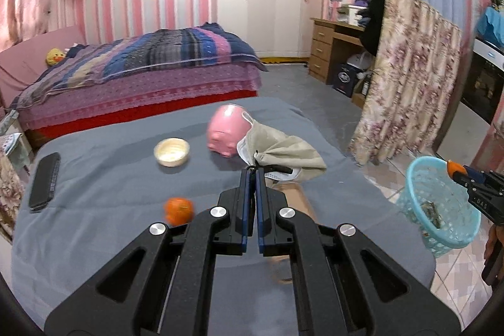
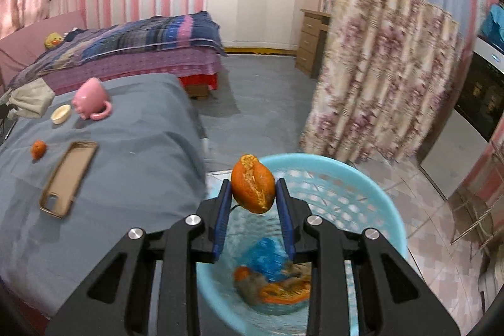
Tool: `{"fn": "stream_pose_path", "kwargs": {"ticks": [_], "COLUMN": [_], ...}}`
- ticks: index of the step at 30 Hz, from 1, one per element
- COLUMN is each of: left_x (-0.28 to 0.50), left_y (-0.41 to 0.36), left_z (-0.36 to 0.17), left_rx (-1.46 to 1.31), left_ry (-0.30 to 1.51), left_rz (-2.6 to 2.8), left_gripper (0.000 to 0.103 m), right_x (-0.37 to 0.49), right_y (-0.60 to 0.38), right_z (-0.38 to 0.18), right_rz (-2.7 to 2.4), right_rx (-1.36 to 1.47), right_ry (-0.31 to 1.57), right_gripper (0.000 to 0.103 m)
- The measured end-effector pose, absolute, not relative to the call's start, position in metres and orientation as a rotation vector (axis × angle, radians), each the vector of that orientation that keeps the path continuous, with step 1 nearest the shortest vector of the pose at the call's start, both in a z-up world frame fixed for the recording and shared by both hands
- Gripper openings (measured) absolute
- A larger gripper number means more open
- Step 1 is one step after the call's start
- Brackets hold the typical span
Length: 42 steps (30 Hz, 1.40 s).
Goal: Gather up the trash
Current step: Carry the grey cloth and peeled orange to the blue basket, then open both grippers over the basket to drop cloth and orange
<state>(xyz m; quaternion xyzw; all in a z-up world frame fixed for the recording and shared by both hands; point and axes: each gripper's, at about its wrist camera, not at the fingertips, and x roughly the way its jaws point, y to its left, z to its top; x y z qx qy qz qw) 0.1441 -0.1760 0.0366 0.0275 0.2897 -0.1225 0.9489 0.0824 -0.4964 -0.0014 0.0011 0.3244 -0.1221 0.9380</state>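
Note:
My right gripper (image 2: 253,183) is shut on a piece of orange peel (image 2: 252,197) and holds it over the near rim of a light blue plastic basket (image 2: 318,161). More peel and a blue wrapper lie in the basket's bottom. The left wrist view shows that basket (image 1: 419,178) on the floor at the right, with the right gripper (image 1: 456,171) above its rim. My left gripper (image 1: 252,169) is shut on a crumpled beige and white face mask (image 1: 280,147), lifted over the grey-covered table (image 1: 104,210). A small tangerine (image 1: 179,210) lies on the cloth near the left gripper.
On the table are a pink pig mug (image 1: 225,131) on its side, a small cream bowl (image 1: 171,151), a black phone (image 1: 45,181) and a beige phone case (image 2: 69,178). A floral curtain (image 2: 378,68) hangs behind the basket. A bed (image 1: 141,74) stands beyond the table.

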Motion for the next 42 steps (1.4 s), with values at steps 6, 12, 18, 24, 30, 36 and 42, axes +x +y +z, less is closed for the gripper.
{"fn": "stream_pose_path", "kwargs": {"ticks": [6, 12, 18, 24, 30, 36, 42], "left_x": [0.139, 0.125, 0.11, 0.093, 0.09, 0.096, 0.103], "left_y": [-0.231, -0.3, -0.361, -0.416, -0.448, -0.446, -0.421], "left_z": [0.024, 0.014, 0.0, -0.016, -0.023, -0.019, -0.007], "left_rx": [0.071, 0.11, 0.13, 0.181, 0.179, 0.157, 0.146], "left_ry": [0.6, 0.605, 0.643, 0.668, 0.687, 0.666, 0.617], "left_rz": [-0.334, -0.43, -0.52, -0.6, -0.655, -0.6, -0.505], "left_gripper": [0.003, 0.003, 0.003, 0.003, 0.019, 0.069, 0.088], "right_x": [0.067, 0.057, 0.049, 0.039, 0.028, 0.024, 0.031], "right_y": [-0.536, -0.561, -0.581, -0.599, -0.616, -0.626, -0.618], "right_z": [-0.012, -0.02, -0.023, -0.025, -0.025, -0.029, -0.036], "right_rz": [-0.305, -0.334, -0.357, -0.375, -0.398, -0.407, -0.382], "right_rx": [0.043, 0.078, 0.104, 0.114, 0.13, 0.154, 0.165], "right_ry": [0.672, 0.674, 0.665, 0.664, 0.663, 0.663, 0.666], "right_gripper": [0.029, 0.029, 0.029, 0.029, 0.029, 0.029, 0.029]}}
